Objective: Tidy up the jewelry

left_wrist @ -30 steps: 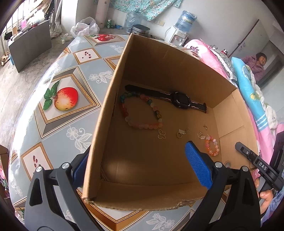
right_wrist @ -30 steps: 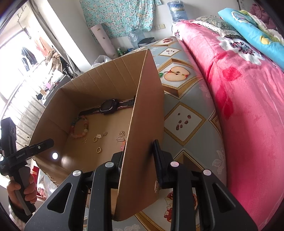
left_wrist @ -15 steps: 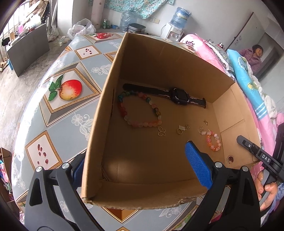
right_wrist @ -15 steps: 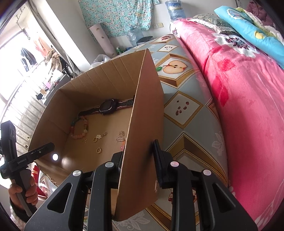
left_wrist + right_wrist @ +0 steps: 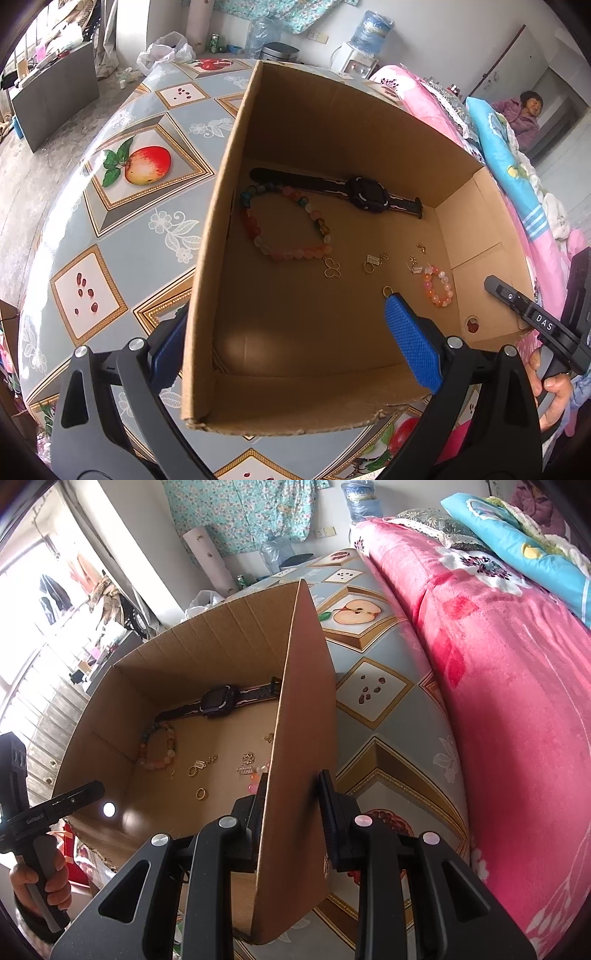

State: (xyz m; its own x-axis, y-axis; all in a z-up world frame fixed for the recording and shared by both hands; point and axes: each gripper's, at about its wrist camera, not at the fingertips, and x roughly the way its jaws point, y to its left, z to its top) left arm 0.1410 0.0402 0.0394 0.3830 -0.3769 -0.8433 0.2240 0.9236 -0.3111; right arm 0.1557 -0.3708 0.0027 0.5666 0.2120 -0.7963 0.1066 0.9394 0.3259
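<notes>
The cardboard box (image 5: 332, 155) wall is straddled by each gripper: the left gripper (image 5: 288, 343) spread wide, the right gripper (image 5: 291, 812) narrowed, contact unclear. Watch (image 5: 364, 190) and bracelets lie ahead inside; level, even sliding is advised.

Both tongs point steeply downward. The left tongs (image 5: 291, 350) stand wide, straddling a cardboard wall; the right tongs (image 5: 295, 812) stand narrow, straddling the opposite wall.
</notes>
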